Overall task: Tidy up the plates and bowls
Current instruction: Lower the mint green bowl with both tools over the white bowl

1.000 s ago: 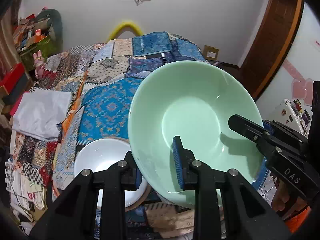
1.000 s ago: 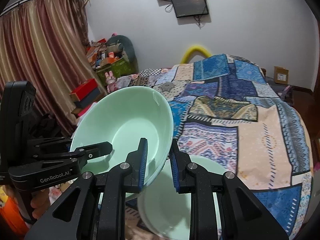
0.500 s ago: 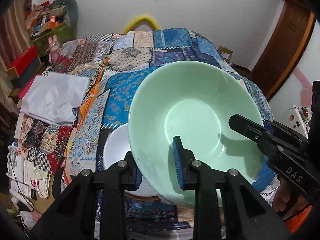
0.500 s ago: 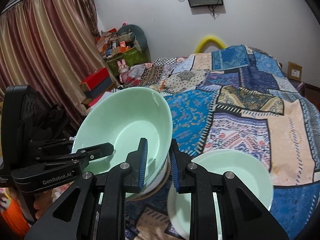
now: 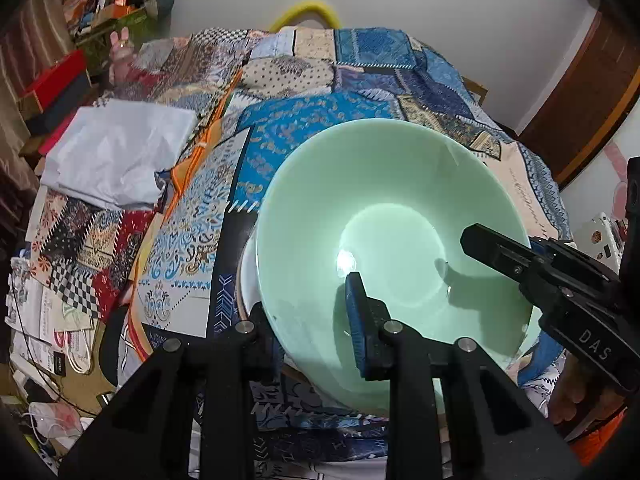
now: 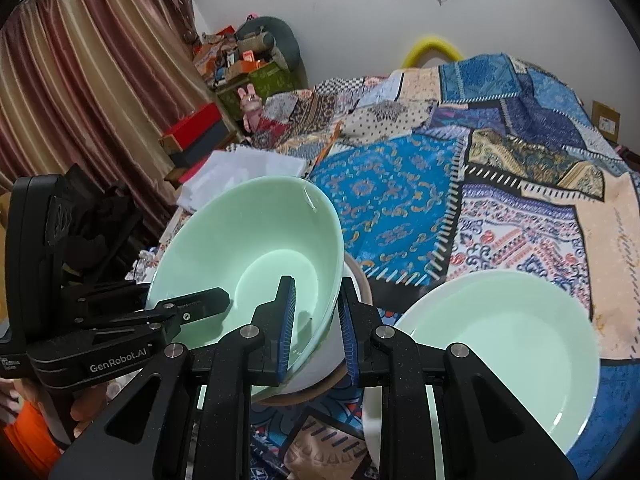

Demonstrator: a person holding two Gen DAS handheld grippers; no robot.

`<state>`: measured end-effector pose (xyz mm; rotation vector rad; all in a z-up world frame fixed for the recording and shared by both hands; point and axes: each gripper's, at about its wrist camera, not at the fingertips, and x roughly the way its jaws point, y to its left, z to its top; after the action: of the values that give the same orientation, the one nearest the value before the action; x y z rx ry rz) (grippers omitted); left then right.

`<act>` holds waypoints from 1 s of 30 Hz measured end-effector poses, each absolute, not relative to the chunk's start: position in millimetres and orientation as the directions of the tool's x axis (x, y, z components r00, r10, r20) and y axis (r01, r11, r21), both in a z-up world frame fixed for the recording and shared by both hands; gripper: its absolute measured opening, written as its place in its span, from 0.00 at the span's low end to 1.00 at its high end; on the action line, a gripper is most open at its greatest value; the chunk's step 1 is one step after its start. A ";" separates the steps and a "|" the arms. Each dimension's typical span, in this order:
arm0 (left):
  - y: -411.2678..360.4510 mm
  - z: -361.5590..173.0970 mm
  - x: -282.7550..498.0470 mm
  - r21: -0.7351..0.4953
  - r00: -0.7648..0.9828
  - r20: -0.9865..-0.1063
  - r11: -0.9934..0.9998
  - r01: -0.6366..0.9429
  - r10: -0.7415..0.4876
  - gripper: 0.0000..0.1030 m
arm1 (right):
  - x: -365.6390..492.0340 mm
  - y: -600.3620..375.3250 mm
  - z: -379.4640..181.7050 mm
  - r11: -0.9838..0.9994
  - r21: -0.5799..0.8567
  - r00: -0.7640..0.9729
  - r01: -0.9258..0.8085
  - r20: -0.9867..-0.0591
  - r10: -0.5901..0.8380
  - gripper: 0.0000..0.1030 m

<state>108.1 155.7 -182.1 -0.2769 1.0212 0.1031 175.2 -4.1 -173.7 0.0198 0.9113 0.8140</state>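
A large pale green bowl [image 5: 392, 216] [image 6: 256, 248] is held tilted by both grippers. My left gripper [image 5: 312, 316] is shut on its near rim. My right gripper [image 6: 316, 320] is shut on its opposite rim and also shows in the left wrist view [image 5: 520, 264]. The bowl sits low over a white bowl [image 5: 247, 276] [image 6: 320, 368] that rests on a brown round base [image 6: 362, 280]. A second pale green dish [image 6: 500, 352] lies on the patchwork quilt [image 6: 400, 184] to the right.
A white folded cloth [image 5: 116, 152] lies on the quilt at the left. Boxes and clutter [image 6: 240, 60] stand by the curtain at the far left. Papers and cables [image 5: 44, 336] lie on the floor beside the bed edge. A wooden door [image 5: 584, 80] is at the right.
Both grippers have carried the green bowl down and over the white bowl, which is now mostly covered. The second green dish now lies clear to the right.
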 end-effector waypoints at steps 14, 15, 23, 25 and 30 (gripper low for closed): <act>169.6 -216.3 116.3 -0.193 0.468 -0.882 0.950 -0.244 -0.059 0.26 | 181.4 8.8 -201.0 0.708 0.363 0.274 -0.606 -0.741 0.614 0.19; 170.3 -216.9 116.7 -0.192 0.468 -0.882 0.950 -0.245 -0.058 0.26 | 181.5 8.8 -201.9 0.707 0.364 0.270 -0.606 -0.742 0.613 0.19; 175.1 -222.6 117.1 -0.192 0.466 -0.883 0.945 -0.264 -0.050 0.26 | 182.7 0.3 -206.2 0.716 0.366 0.263 -0.594 -0.753 0.603 0.19; 176.1 -223.6 117.2 -0.196 0.465 -0.884 0.943 -0.269 -0.051 0.26 | 182.6 -2.2 -205.7 0.717 0.366 0.265 -0.594 -0.752 0.604 0.19; 174.1 -222.6 119.8 -0.187 0.457 -0.888 0.943 -0.276 -0.042 0.26 | 182.3 -5.9 -203.0 0.714 0.368 0.270 -0.596 -0.746 0.609 0.20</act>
<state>119.8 174.1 -222.6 -0.3258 1.0917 0.1478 182.3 -5.9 -203.0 0.0155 1.0120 0.8121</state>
